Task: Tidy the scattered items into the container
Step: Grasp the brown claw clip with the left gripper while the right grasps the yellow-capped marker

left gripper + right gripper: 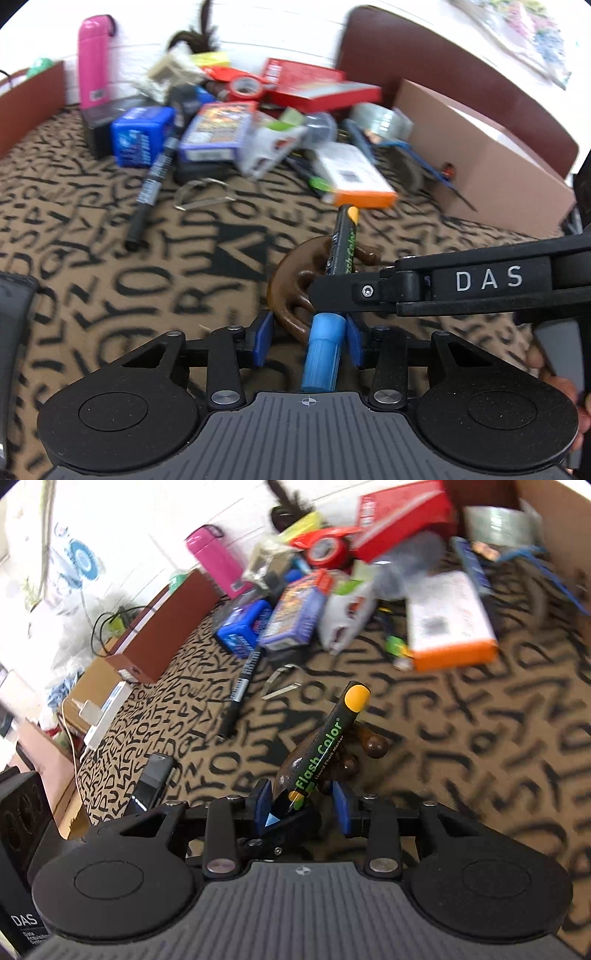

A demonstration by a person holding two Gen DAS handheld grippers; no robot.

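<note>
**Chalk marker between two grippers**

Over the letter-patterned desk (92, 295), my left gripper (309, 339) has its blue pads pressed against the blue end of a chalk marker (343, 251), pinching it low in the left wrist view. From the right side of that view my right gripper (303, 806) reaches across the marker's black barrel. In the right wrist view its pads stand spread on either side of the barrel, the left pad near or against it and the right pad apart from it, so it is not clamped. The marker points up and away, its yellow cap (357, 698) lifted toward the pile.

Under the marker lies a brown plastic piece (291, 280) with rounded knobs. Beyond it, scattered on the desk, are a black pen (153, 188), a blue box (140, 134), an orange-edged white box (354, 177), a red box (314, 83) and a pink bottle (94, 61). The cardboard box (491, 170) stands at the right, with a tape roll (382, 120) just beside its near corner.
</note>
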